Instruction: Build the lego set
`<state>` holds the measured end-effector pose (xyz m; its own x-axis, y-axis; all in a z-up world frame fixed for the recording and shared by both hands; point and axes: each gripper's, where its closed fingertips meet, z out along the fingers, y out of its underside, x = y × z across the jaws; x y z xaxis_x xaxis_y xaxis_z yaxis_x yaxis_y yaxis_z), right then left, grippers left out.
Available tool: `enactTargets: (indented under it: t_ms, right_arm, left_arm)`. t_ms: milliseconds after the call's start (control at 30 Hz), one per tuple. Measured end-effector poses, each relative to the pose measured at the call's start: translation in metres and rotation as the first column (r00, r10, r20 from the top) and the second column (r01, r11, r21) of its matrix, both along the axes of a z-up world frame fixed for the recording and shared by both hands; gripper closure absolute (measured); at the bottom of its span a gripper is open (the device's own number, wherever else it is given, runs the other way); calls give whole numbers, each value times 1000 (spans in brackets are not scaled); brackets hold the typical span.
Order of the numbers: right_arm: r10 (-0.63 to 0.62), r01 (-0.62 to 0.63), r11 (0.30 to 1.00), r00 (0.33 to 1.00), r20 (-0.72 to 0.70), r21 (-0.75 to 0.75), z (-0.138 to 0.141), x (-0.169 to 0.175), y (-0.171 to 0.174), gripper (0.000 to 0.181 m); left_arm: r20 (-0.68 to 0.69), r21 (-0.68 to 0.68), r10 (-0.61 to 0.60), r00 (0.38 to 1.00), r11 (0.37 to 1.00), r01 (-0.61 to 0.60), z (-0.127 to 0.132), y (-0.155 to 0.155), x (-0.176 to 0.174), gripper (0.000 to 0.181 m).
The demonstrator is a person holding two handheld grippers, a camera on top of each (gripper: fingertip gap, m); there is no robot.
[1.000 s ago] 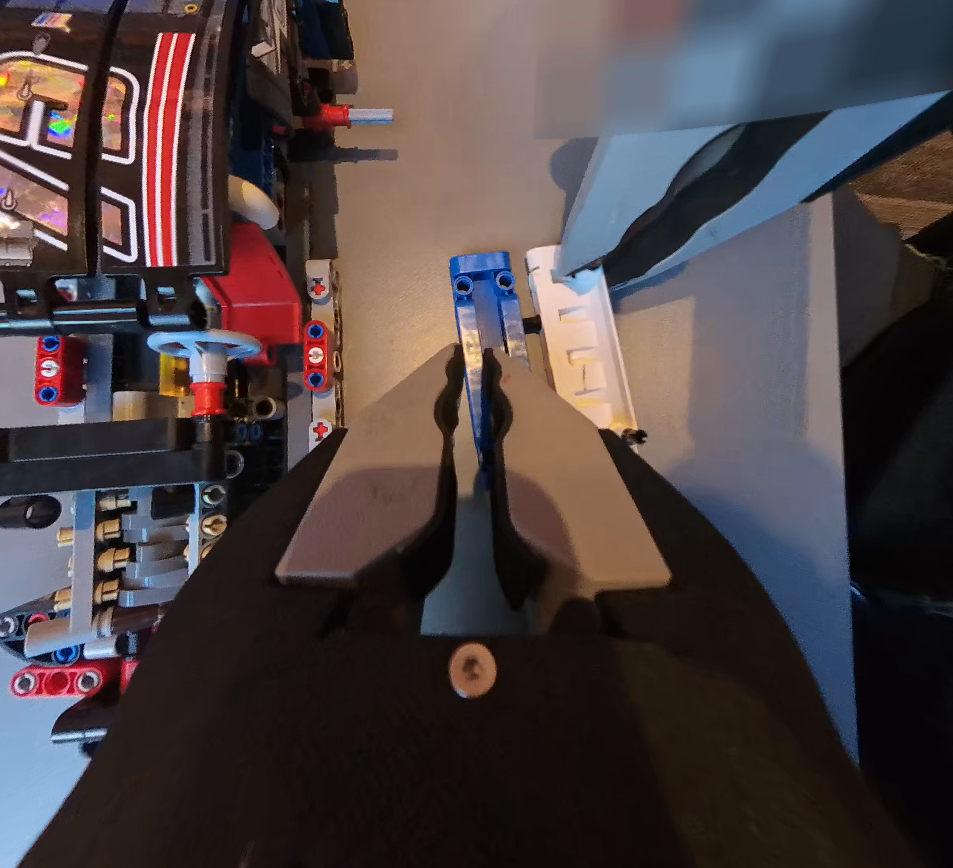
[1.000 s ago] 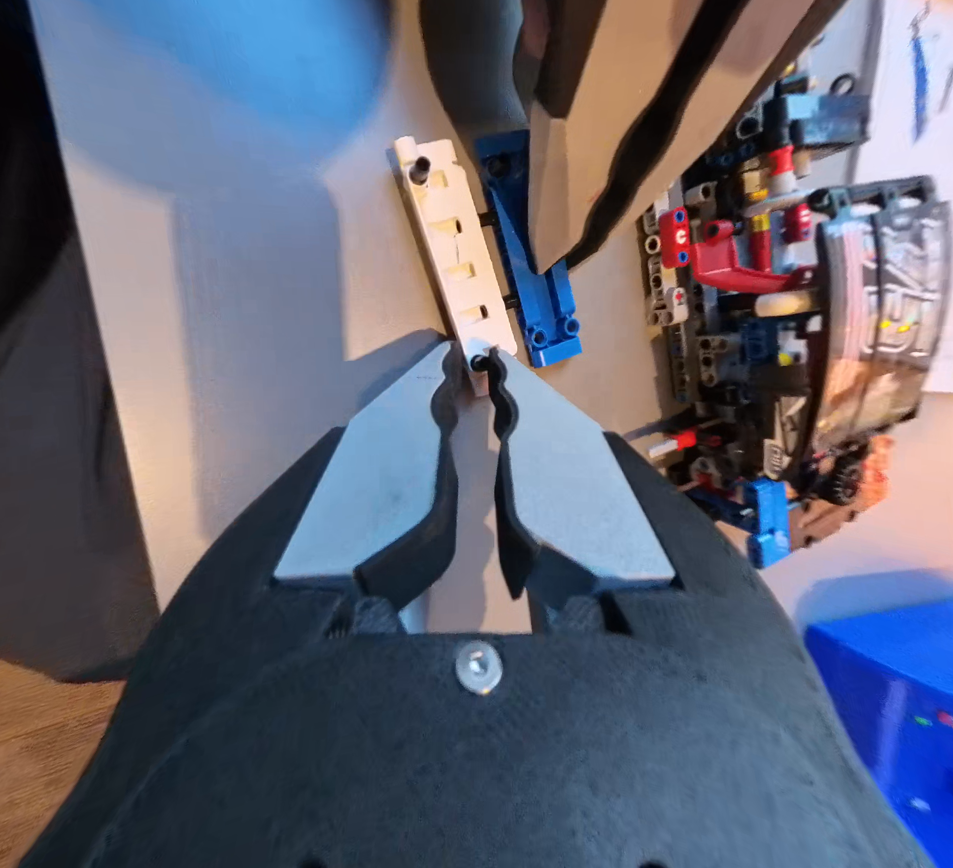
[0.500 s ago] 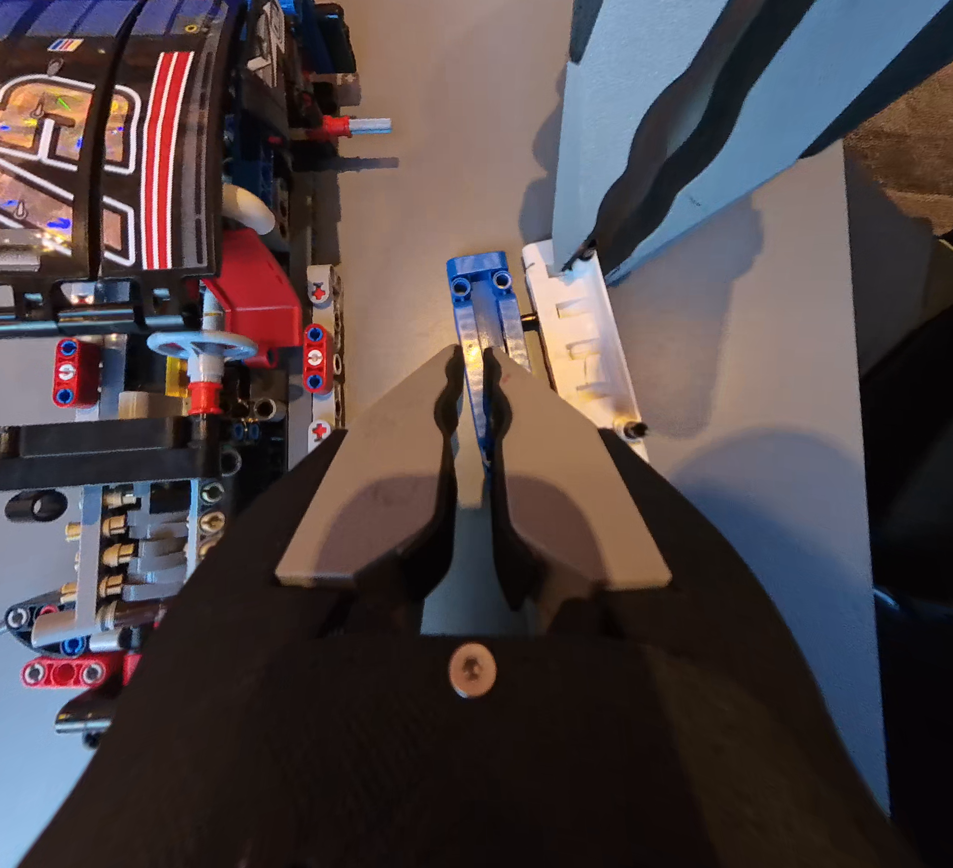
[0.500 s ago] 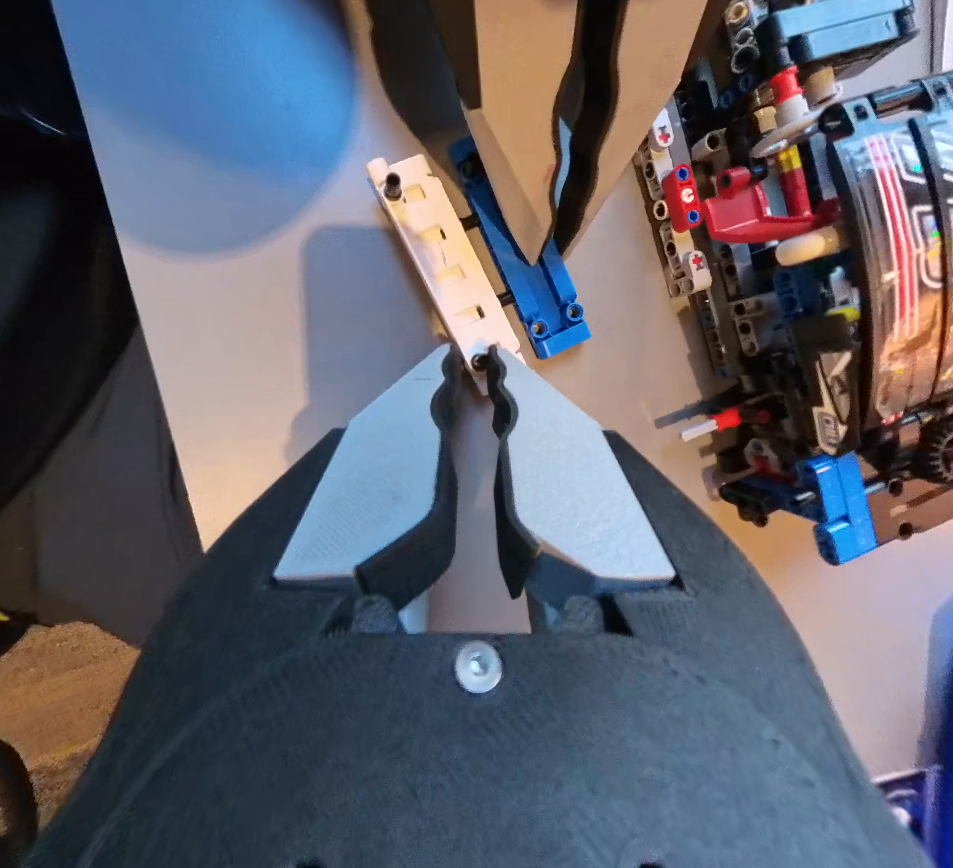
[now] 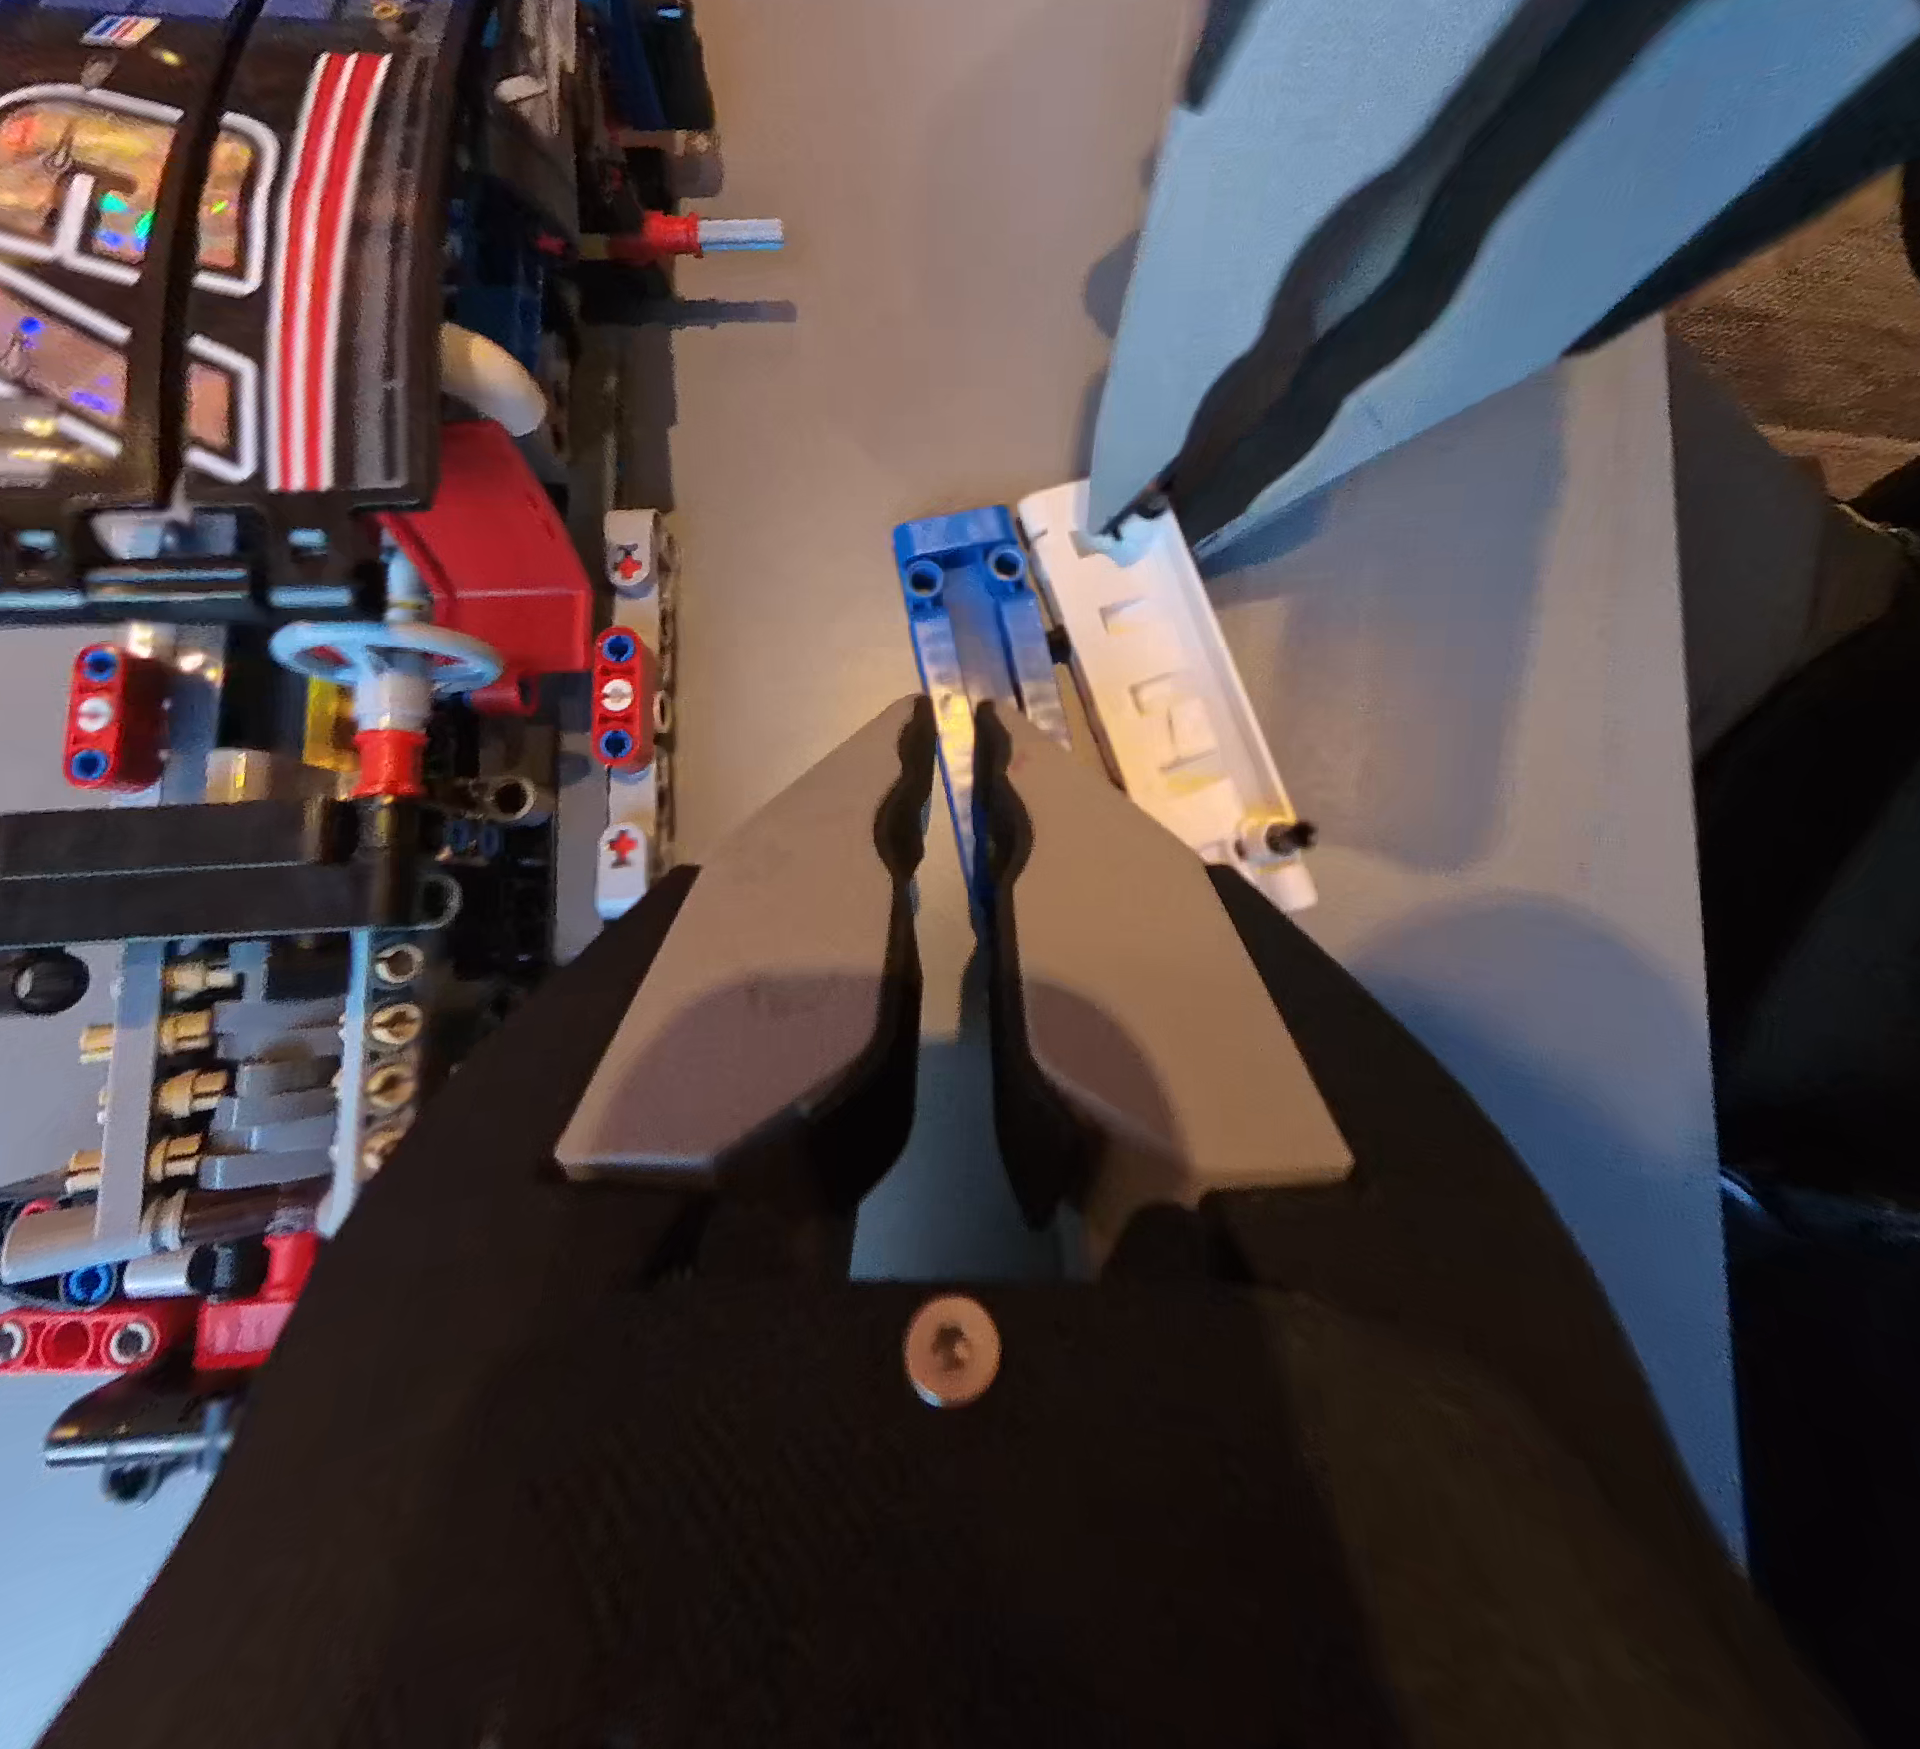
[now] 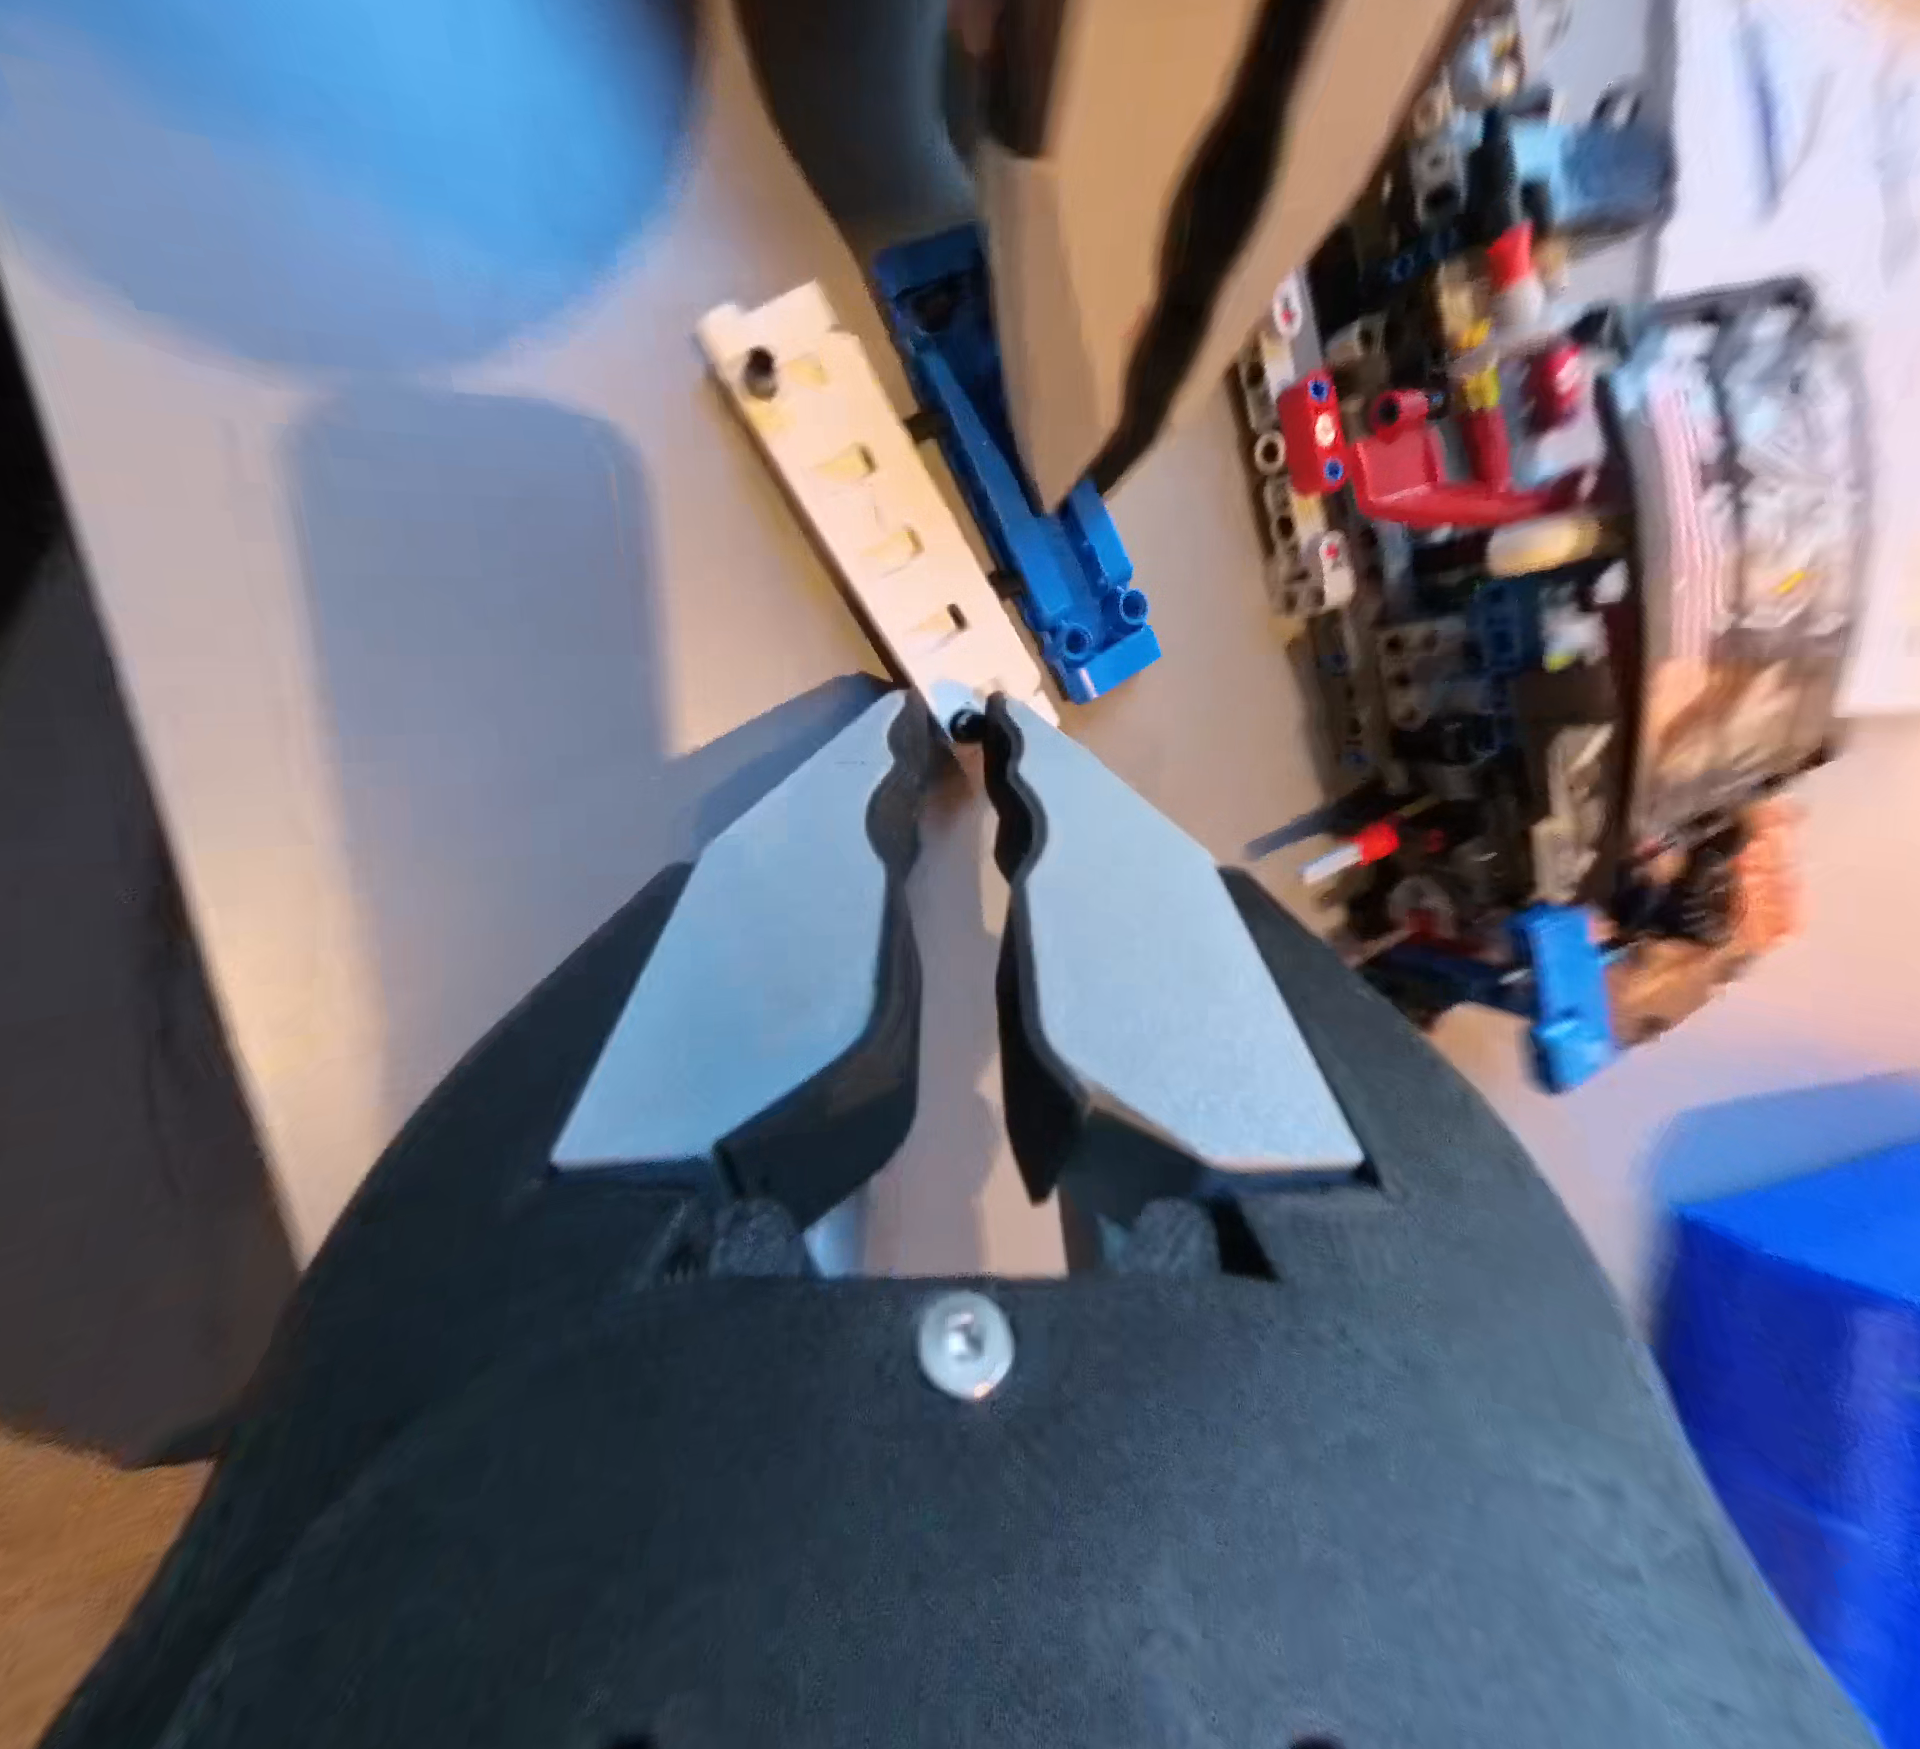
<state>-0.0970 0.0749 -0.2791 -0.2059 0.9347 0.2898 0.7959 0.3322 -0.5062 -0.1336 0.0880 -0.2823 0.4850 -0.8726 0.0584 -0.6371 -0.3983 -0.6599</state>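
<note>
Blue panel (image 5: 961, 619) and white panel (image 5: 1153, 681) lie side by side, pinned; left gripper (image 5: 951, 712) pinches blue's near end, right gripper (image 6: 961, 712) nips white's opposite end.

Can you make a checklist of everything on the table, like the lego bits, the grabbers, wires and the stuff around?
Surface: pale table, bare between the pieces.
Job's things: blue piece beside white piece, joined by black pins; big lego model, partly built.
Clutter: blue box; papers, blurred.
Grippers: left gripper shut on the blue piece; right gripper shut on the white piece's end.
Cables: nothing seen.
Surroundings: brown floor past the table edge.
</note>
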Motion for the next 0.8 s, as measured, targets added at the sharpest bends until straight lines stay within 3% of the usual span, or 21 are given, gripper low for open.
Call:
enactTargets:
  t_ms: [67,200,367,500,633,800]
  right_arm:
    - [-54,57,971,998,21,-233,3,2,-6,172]
    - [32,-29,999,995,98,-38,1,3,-8,173]
    - [-78,82,996,993,87,-40,1,-1,-4,172]
    - [-103,103,993,995,0,-60,1,-3,-6,172]
    - [-84,76,992,994,-74,-101,6,-1,-15,151]
    - [53,-46,998,989,-135,51,13,-18,-19,140]
  left_arm:
    - [-30,35,-9,1000,999,10,0,-4,3,175]
    - [-7,23,8,1000,1000,-8,0,-5,4,176]
    - [22,13,95,995,995,-96,0,-3,-2,176]
    - [30,21,93,995,995,-94,0,-2,-1,176]
    - [45,17,110,993,994,-111,0,-2,0,176]
    - [90,-43,129,988,991,-126,1,0,2,177]
